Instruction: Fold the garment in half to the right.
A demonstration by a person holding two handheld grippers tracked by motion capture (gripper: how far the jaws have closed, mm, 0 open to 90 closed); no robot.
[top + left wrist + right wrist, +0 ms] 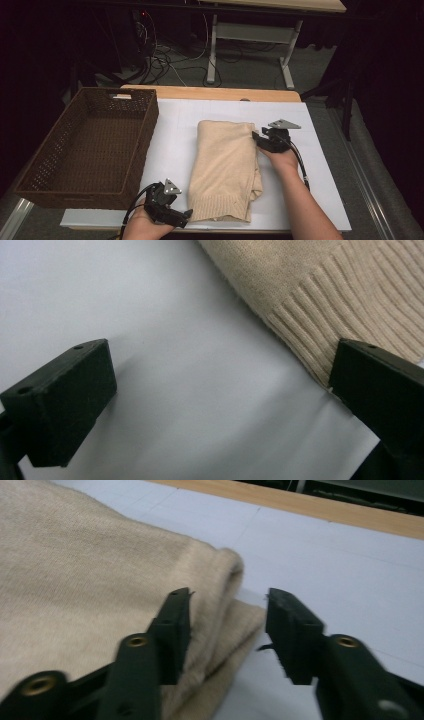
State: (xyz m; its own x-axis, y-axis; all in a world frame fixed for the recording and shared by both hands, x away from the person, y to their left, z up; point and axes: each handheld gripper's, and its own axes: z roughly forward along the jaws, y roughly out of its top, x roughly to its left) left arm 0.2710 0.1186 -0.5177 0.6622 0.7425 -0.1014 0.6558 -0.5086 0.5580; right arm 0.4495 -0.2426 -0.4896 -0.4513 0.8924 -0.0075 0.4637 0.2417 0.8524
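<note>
Lengthwise, sweater [226,167] near-to-far, ribbed hem nearest.

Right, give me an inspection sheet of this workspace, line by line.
Surface: white sheet over a wooden tabletop.
Job's things: folded beige knitted sweater, ribbed hem nearest the person; brown woven basket at left, nothing in it.
Clutter: nothing seen.
Grippers: left gripper open beside the hem; right gripper open at the sweater's folded edge.
Cables: black gripper cable along the right hand.
Surroundings: floor cables, white-legged table, dark curtains.
</note>
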